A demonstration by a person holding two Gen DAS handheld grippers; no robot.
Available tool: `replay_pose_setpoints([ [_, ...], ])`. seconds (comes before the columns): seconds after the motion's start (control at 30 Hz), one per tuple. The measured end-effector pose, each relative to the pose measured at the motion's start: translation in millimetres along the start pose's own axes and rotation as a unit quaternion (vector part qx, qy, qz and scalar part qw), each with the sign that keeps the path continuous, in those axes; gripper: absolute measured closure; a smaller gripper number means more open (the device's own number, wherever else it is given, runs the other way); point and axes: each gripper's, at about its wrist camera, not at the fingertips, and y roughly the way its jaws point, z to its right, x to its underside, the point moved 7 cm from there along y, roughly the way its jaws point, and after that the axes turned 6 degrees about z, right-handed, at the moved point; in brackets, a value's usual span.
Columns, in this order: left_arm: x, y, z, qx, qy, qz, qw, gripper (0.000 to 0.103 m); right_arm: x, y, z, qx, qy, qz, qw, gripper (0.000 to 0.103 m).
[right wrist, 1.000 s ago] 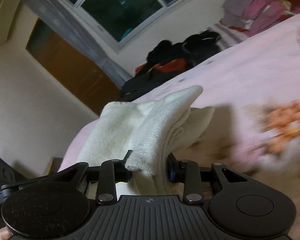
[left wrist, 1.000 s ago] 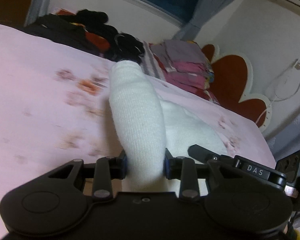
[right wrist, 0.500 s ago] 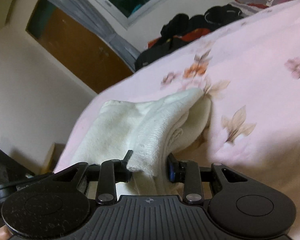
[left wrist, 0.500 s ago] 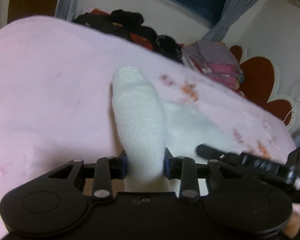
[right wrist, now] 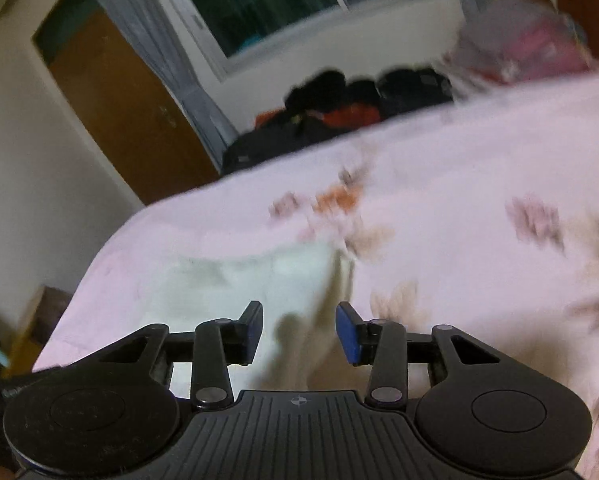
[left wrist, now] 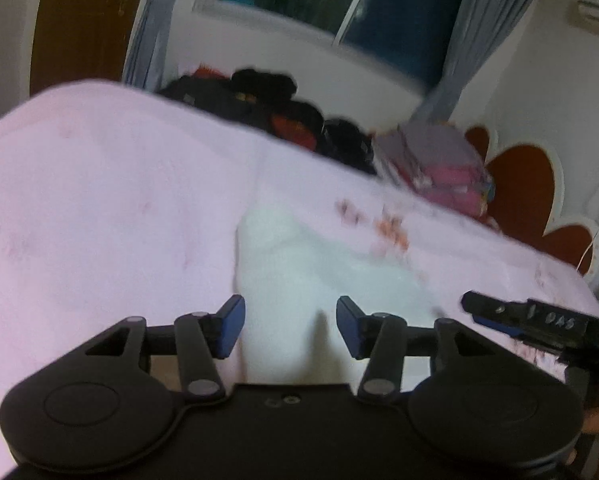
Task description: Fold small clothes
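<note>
Both tongs, left (left wrist: 289, 326) and right (right wrist: 299, 330), were opening, pads clear of the white garment (left wrist: 299, 276) lying between them on the pink bed (left wrist: 99, 200).

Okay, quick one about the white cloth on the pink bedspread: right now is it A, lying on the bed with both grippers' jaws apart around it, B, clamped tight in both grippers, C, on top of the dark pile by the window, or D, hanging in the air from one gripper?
A: the white cloth lies on the pink bedspread, and both the left gripper and right gripper have jaws opening, pads clear of the fabric.
</note>
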Motion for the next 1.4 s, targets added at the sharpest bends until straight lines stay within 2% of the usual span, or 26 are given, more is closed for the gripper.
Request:
replay_pose_setpoints([
  [0.07,-5.8,12.6,10.8,0.012,0.006,-0.005,0.9999,0.055,-6.0,15.0,-17.6,-0.003,-0.021,0.000,1.000,0.062],
  [0.17,-5.1,33.2,22.9,0.012,0.039,-0.010,0.9991,0.055,-2.2,43.7,-33.1,0.007,-0.047,-0.008,0.999,0.062],
  [0.23,0.8,46.2,17.8,0.001,0.033,-0.020,0.9993,0.055,7.0,64.2,-31.6,0.017,-0.049,-0.022,0.998,0.062],
  [0.33,8.3,58.8,3.8,-0.013,0.027,-0.035,0.9990,0.055,19.8,87.2,-17.1,0.059,-0.061,-0.038,0.996,0.062],
  [0.43,11.2,57.2,-3.1,-0.008,0.028,-0.037,0.9989,0.055,29.6,92.0,0.9,0.087,-0.073,-0.038,0.993,0.062],
  [0.53,7.8,47.3,-5.2,-0.006,0.025,-0.036,0.9990,0.055,27.1,91.3,-3.6,0.102,-0.094,-0.045,0.989,0.062],
  [0.7,12.0,17.3,-4.5,-0.003,0.032,-0.034,0.9989,0.054,18.2,60.2,-16.5,0.084,-0.095,-0.018,0.992,0.062],
  [0.83,32.6,-6.8,-5.0,-0.007,0.041,-0.051,0.9978,0.054,33.3,22.6,-27.9,0.068,-0.107,-0.013,0.992,0.062],
  [0.9,45.1,-11.3,-4.0,-0.011,0.044,-0.066,0.9968,0.054,45.1,10.0,-28.6,0.075,-0.115,-0.017,0.990,0.062],
  [1.0,59.5,-11.4,-0.6,-0.015,0.051,-0.085,0.9949,0.053,65.4,10.1,-16.2,0.109,-0.116,-0.038,0.987,0.062],
  [1.13,66.9,-17.5,1.9,-0.020,0.052,-0.095,0.9939,0.054,63.5,10.6,-16.0,0.133,-0.110,-0.043,0.984,0.061],
  [1.23,69.6,-27.9,4.7,-0.025,0.064,-0.094,0.9932,0.054,62.7,-9.5,-28.7,0.120,-0.115,-0.028,0.986,0.061],
  [1.4,82.5,-35.3,5.3,-0.028,0.062,-0.106,0.9920,0.052,93.9,-37.0,-27.7,0.124,-0.126,-0.053,0.983,0.061],
])
